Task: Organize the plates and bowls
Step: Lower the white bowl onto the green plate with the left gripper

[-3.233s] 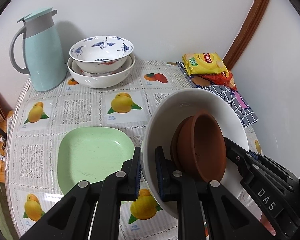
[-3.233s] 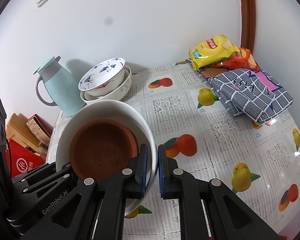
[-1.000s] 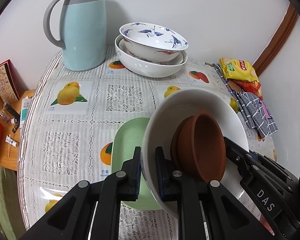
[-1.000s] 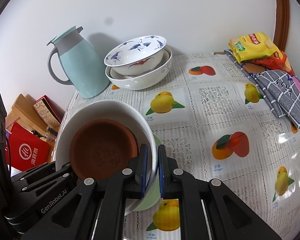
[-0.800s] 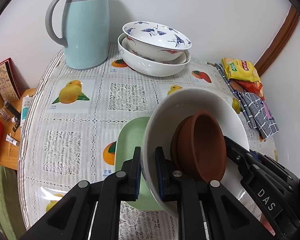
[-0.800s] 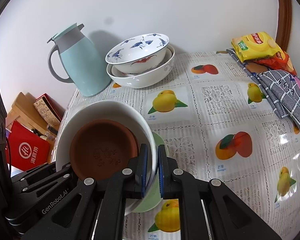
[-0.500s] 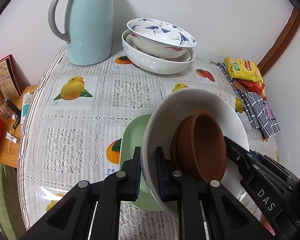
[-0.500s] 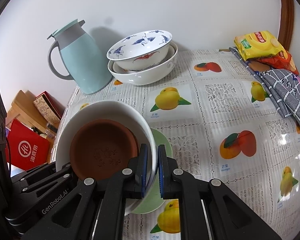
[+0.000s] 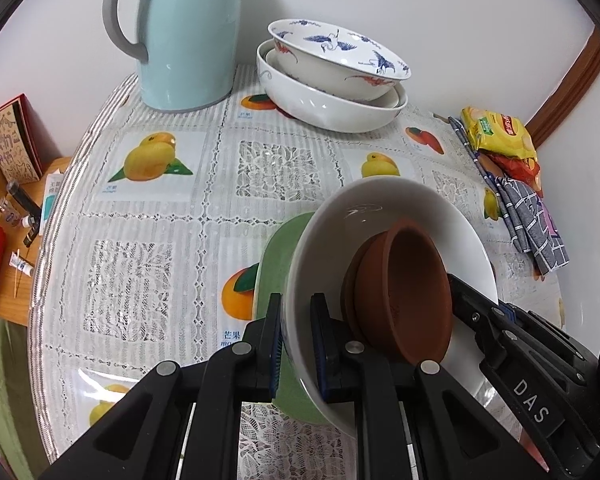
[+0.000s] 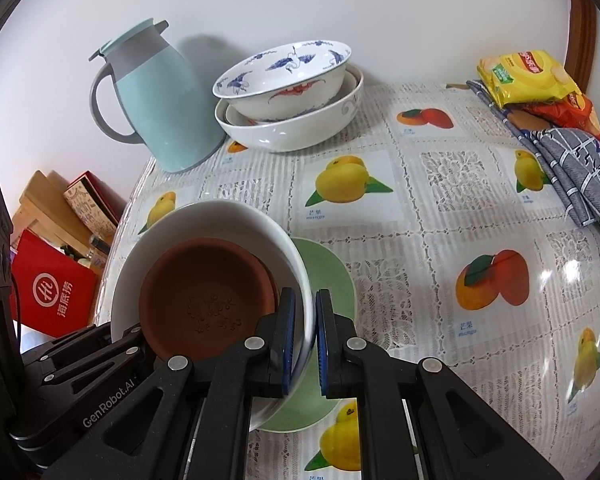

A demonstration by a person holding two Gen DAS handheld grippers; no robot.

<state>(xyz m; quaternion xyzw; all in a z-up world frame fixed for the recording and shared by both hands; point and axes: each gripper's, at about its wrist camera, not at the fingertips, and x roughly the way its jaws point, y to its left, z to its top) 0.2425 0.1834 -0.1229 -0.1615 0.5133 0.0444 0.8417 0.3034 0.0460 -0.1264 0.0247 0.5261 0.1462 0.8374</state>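
While your left gripper (image 9: 296,344) and right gripper (image 10: 304,344) each clamp opposite rims of the large white ceramic bowl (image 9: 384,216), it hangs tilted over the pale green plate (image 10: 332,276) on the fruit-print tablecloth (image 10: 420,208), with the brown clay dish (image 10: 204,300) nested inside.

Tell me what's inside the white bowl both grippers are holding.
A brown clay dish sits inside the white bowl, leaning against its wall. A second brown rim seems to be nested behind it. Anything beneath them is hidden.
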